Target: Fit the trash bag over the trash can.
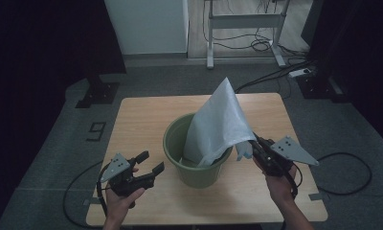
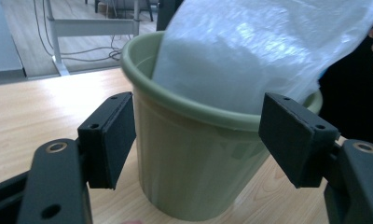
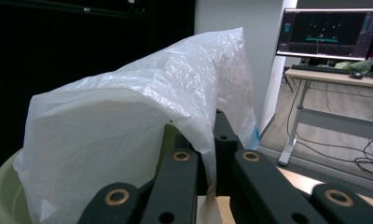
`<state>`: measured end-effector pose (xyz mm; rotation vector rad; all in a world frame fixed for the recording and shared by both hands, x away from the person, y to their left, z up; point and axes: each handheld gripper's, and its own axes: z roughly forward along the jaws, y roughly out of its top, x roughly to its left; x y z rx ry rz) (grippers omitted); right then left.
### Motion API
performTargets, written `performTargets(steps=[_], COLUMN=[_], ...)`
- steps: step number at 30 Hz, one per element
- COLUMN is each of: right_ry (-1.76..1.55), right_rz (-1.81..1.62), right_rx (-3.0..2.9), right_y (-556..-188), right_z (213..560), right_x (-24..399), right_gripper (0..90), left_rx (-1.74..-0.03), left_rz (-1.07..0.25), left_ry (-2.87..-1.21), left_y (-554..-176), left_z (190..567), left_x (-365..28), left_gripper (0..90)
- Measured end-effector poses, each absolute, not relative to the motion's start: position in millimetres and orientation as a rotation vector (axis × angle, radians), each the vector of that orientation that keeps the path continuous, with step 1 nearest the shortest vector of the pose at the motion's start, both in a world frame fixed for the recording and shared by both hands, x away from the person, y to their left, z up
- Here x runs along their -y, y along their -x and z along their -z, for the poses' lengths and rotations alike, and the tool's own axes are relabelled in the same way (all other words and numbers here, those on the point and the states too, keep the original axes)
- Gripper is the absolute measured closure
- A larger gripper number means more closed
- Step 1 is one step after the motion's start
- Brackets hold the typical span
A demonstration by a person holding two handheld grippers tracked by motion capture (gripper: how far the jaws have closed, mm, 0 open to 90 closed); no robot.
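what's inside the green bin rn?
A white plastic bag stands partly in the green bin, most of it rising above the rim, one edge clamped by the right gripper. The bag hides the bin's bottom, so anything under it can't be seen.

I count one green bucket sitting out ahead between my left gripper's open jaws, one white plastic bag pinched in my right gripper's closed jaws, so two grippers total, all on one wooden table.
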<state>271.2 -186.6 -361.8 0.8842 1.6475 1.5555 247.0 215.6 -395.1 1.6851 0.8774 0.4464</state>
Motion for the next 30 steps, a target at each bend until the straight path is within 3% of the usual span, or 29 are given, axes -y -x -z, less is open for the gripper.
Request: performTargets(steps=[7, 20, 30], right_ry=[-0.885, -0.851, -0.830], right_rz=[-1.541, -1.519, -1.479], right_rx=[-1.689, -1.734, -1.767], right_y=[-272.4, -276.9, -277.3], right_z=[360.3, 354.6, 345.6], right_x=[168.3, 145.8, 124.4], right_gripper=[88.9, 88.6, 88.6], left_rx=[-0.872, -0.892, -0.840], left_rz=[-0.465, -0.634, -0.611], left_ry=[-1.648, -1.517, -1.548], left_y=[-244.7, -234.7, -232.2], left_z=[391.5, 373.9, 358.4], left_x=[-205.6, -199.4, -162.4], left_gripper=[25.5, 21.4, 20.0])
